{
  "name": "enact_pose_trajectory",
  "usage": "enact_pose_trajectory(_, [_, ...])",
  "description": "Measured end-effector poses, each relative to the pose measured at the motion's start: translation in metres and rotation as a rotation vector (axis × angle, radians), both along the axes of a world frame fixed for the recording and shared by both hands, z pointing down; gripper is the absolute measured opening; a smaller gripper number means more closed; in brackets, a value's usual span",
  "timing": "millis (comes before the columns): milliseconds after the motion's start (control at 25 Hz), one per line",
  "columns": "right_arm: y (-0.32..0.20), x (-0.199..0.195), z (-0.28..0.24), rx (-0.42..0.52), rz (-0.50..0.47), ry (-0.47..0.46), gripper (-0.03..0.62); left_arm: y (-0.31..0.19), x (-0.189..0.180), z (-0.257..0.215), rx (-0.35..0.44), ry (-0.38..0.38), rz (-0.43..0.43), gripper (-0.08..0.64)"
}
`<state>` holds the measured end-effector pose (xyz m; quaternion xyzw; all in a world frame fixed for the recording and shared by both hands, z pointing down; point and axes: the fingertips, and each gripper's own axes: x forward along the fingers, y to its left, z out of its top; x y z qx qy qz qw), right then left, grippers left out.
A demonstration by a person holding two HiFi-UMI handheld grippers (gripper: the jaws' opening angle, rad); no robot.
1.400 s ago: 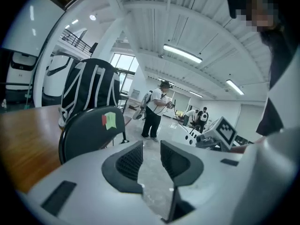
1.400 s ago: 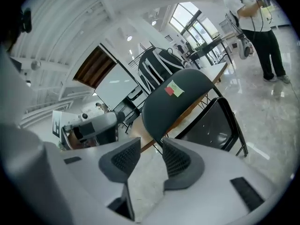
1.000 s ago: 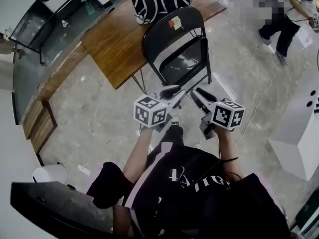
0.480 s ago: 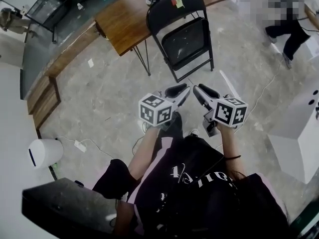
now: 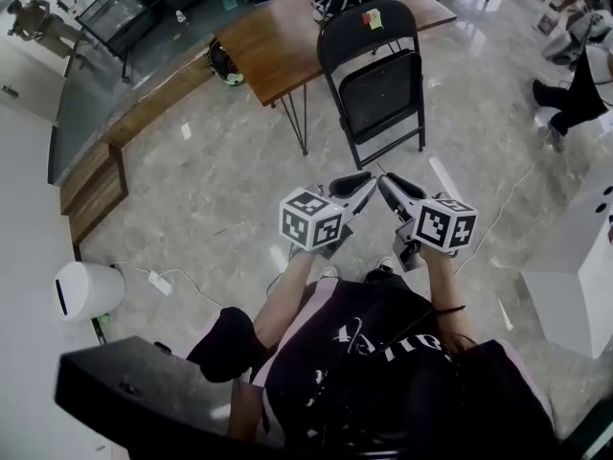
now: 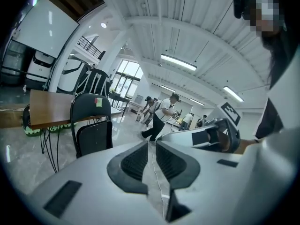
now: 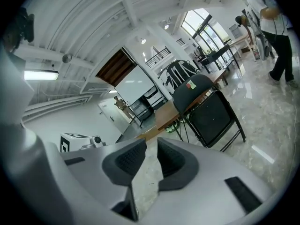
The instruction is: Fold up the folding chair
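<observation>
Chair (image 5: pixel 381 80) ahead; left tongs (image 5: pixel 362 182) closing, empty

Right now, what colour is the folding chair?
The folding chair is black, with a small red-and-green sticker on its backrest. The head view shows it best.

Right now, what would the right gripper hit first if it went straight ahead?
Probably the grey marbled floor, well short of the black metal folding chair; depth is unclear.
</observation>
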<state>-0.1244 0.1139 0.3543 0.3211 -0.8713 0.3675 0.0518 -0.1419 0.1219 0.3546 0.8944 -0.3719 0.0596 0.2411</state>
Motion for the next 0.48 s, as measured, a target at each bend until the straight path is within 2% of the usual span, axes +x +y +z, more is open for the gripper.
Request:
enact_pose_trajectory(120, [0.014,-0.019,-0.011,0.014,0.063,-0.011,0.080,0.022,-0.029,-0.005,-0.005,-0.004,0.016,0.057])
enact_pose_trajectory(320, [0.047,-0.048,-0.010,0.006,0.160,-0.036,0.061,0.065,-0.081,0.011,-0.019,-0.069,0.059,0.057])
enact_pose_trajectory(480, [0.062,-0.059,-0.002,-0.012,0.182,-0.019,0.048,0.074,-0.093,0.010,-0.035,-0.019,0.059,0.057])
